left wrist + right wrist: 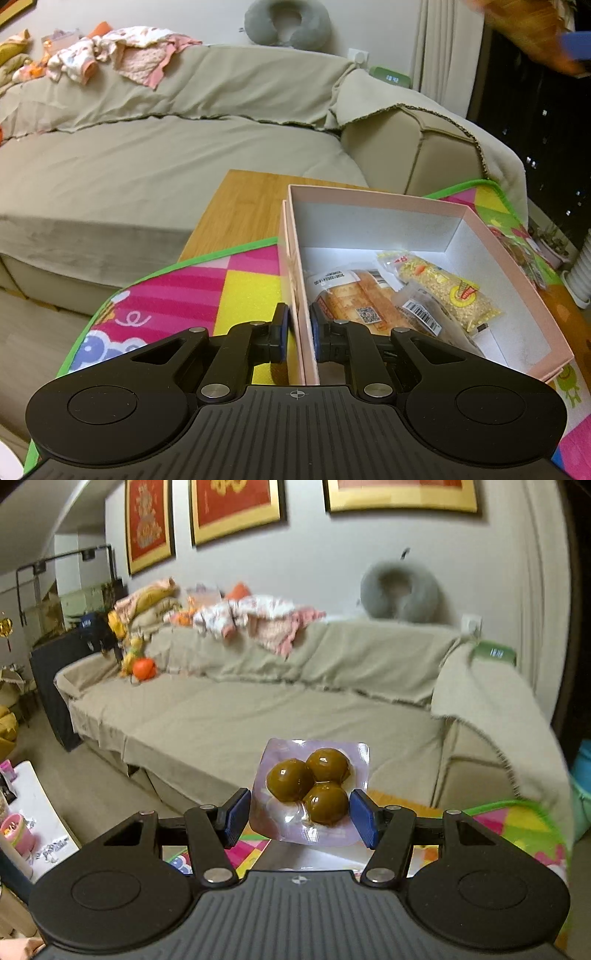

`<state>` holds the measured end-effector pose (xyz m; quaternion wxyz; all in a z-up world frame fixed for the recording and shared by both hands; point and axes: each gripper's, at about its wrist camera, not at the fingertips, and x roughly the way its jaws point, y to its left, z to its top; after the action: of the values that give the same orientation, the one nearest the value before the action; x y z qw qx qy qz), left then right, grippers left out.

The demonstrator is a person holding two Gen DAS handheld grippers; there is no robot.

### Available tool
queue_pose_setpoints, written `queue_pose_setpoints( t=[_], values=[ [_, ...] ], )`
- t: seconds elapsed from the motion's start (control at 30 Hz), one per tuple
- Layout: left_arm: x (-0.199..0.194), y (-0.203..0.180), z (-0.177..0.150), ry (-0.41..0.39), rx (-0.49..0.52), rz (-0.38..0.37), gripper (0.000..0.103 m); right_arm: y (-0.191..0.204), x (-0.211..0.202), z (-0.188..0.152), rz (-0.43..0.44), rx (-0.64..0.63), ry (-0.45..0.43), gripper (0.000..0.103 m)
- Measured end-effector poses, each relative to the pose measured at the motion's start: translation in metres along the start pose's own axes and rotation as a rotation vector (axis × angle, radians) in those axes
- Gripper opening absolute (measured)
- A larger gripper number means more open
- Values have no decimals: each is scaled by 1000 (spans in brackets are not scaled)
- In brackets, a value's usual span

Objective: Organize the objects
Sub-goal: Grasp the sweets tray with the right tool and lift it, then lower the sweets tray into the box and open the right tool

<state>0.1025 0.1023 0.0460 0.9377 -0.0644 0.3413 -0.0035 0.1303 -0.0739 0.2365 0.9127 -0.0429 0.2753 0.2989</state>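
Observation:
A pink cardboard box point(373, 195) stands open on a colourful play mat point(207, 291). Inside it lie a bread packet point(369, 299) and a packet of yellow grains point(443, 291). My left gripper point(297, 321) is shut on the box's near left wall, one blue pad outside and one inside. In the right wrist view, my right gripper point(301, 814) is raised above the mat, shut on a clear packet point(314, 786) of three brown glossy balls. The packet stands upright between the blue pads.
The mat covers a wooden table point(243, 206) in front of a beige sofa point(258, 716) with clothes point(258, 620) and a grey neck pillow point(400, 590) on its back. A white low table point(33, 812) with small items stands at the left.

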Motion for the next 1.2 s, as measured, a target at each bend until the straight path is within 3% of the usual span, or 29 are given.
queue_pose_setpoints(
  t=[0.13, 0.27, 0.5, 0.73, 0.87, 1.03, 1.2],
  values=[
    [0, 1, 0, 2, 0, -8, 15, -7, 49, -4, 15, 44, 62, 63],
    [1, 1, 1, 3, 0, -13, 15, -24, 74, -19, 20, 130, 125, 66],
    [0, 2, 0, 3, 1, -15, 15, -79, 52, -35, -60, 205, 125, 70],
    [0, 2, -1, 1, 0, -11, 15, -167, 17, -63, -244, 314, 122, 74],
    [-1, 1, -2, 0, 6, -4, 15, -204, 18, -84, -318, 376, 151, 74],
    [-2, 0, -2, 4, 13, 3, 14, -217, 46, -105, -281, 441, 184, 74],
    [-2, -2, -2, 6, 23, 10, 14, -199, 91, -112, -223, 362, 186, 74]
  ],
)
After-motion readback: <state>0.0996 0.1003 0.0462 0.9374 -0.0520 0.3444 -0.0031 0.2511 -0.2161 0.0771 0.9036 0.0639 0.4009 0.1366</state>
